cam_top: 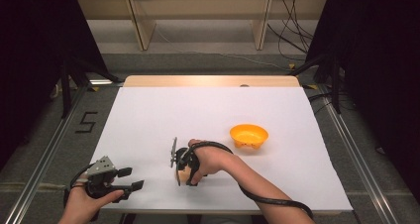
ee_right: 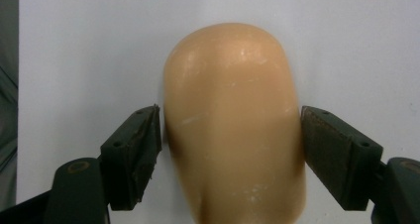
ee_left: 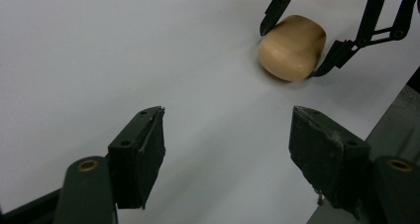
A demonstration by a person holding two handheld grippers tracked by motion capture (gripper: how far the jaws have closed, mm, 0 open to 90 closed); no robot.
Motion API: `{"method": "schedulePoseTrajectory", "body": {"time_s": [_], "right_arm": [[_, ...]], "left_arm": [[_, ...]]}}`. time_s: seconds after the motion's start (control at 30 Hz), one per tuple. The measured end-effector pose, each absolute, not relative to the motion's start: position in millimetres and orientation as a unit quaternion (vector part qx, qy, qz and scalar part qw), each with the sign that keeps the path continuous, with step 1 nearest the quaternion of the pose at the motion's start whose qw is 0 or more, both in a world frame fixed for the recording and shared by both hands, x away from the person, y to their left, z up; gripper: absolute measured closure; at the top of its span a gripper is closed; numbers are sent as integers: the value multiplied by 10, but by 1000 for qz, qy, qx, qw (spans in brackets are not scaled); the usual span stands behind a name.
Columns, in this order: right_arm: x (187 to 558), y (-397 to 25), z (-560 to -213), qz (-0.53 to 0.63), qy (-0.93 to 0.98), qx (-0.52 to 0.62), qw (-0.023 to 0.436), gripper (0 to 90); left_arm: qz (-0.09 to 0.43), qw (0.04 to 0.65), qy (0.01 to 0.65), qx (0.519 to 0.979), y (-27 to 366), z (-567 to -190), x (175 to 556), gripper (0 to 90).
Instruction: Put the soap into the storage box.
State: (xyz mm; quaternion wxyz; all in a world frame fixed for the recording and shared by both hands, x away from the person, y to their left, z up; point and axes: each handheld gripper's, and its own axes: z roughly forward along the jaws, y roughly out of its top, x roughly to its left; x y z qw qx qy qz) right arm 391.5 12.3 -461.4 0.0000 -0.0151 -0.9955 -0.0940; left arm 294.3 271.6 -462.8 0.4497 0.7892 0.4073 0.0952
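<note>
A tan, rounded, loaf-shaped lump lies on the white table sheet near the front middle. My right gripper points down over it, open, with one jaw at each side of the lump and only a narrow gap to it. From the left gripper view, the lump sits between those two thin jaw tips. My left gripper is open and holds nothing; it hovers low at the front left, a short way from the lump.
An orange bowl stands right of the middle, behind my right hand. The table's front edge runs just below both hands, and its right edge shows as a dark strip in the left gripper view.
</note>
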Motion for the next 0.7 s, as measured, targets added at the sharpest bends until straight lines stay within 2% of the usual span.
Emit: {"method": "schedulePoseTrajectory", "body": {"time_s": [0.03, 0.07, 0.3, 0.53, 0.57, 0.7], "right_arm": [[3919, 124, -4632, -98, -995, -17, 4, 273], [3944, 121, -4637, -86, -996, 4, -13, 275], [3954, 115, -4629, -82, -997, 4, -4, 326], [3914, 145, -4635, -84, -996, -24, 15, 329], [3948, 141, -4624, -69, -998, 6, -3, 330], [3917, 139, -4614, -65, -998, -24, 2, 331]], "left_arm": [[96, 450, 406, 789, 2717, -4629, 2945, 297], [95, 450, 406, 790, 2717, -4629, 2946, 297], [95, 447, 404, 792, 2716, -4627, 2947, 298], [95, 447, 404, 792, 2716, -4627, 2947, 298], [95, 448, 404, 792, 2717, -4627, 2947, 297], [95, 450, 404, 791, 2714, -4627, 2946, 298]]}}
